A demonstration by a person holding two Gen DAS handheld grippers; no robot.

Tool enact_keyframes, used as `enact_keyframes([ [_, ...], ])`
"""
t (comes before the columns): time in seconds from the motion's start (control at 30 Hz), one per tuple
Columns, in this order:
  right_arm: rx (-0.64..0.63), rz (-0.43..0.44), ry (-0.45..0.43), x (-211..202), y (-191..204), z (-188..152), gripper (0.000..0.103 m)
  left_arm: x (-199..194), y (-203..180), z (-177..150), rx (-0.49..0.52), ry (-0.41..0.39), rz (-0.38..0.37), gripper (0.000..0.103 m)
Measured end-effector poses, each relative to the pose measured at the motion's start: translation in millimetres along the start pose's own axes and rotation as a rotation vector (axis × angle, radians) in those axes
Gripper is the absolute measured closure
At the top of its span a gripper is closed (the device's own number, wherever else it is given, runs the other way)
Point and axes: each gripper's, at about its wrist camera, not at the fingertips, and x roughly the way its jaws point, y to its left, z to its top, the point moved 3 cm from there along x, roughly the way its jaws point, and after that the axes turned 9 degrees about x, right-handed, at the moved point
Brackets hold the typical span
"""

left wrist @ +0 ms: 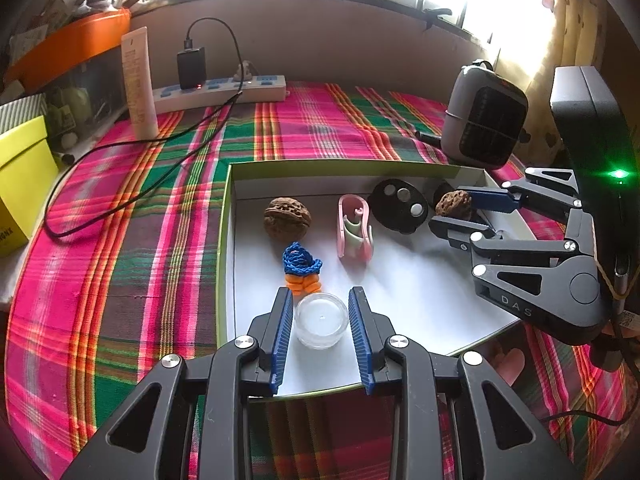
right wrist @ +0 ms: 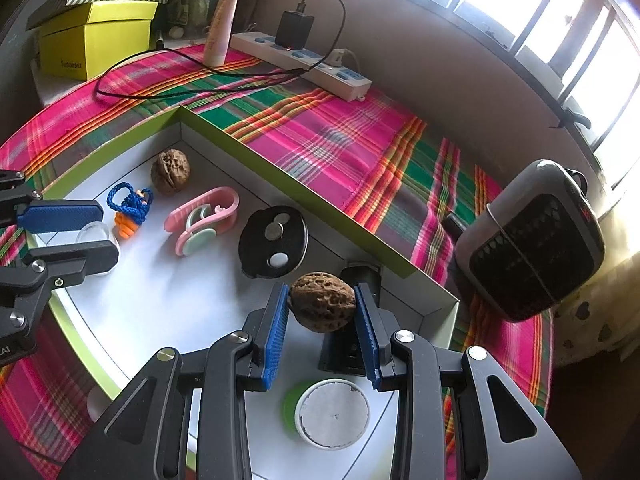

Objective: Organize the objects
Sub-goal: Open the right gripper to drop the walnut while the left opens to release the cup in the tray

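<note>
A white tray with a green rim lies on the plaid cloth. In it are a walnut, a blue cord with orange earplugs, a pink clip and a black disc with coins on it. My left gripper is shut on a small clear cup at the tray's near side. My right gripper is shut on a second walnut, lifted over the tray's far right corner. Below it are a dark object and a green-rimmed white round lid.
A grey heater stands just past the tray's right corner. At the back are a power strip with a black charger and a trailing cable, and a cream tube. A yellow box is at the far left.
</note>
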Motion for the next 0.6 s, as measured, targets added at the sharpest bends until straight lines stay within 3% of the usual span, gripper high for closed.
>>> enact_keyframes([
  [0.6, 0.001, 0.023, -0.001, -0.4, 1.6, 0.0, 0.066, -0.8, 0.8, -2.0, -0.007, 0.001, -0.005, 0.073],
])
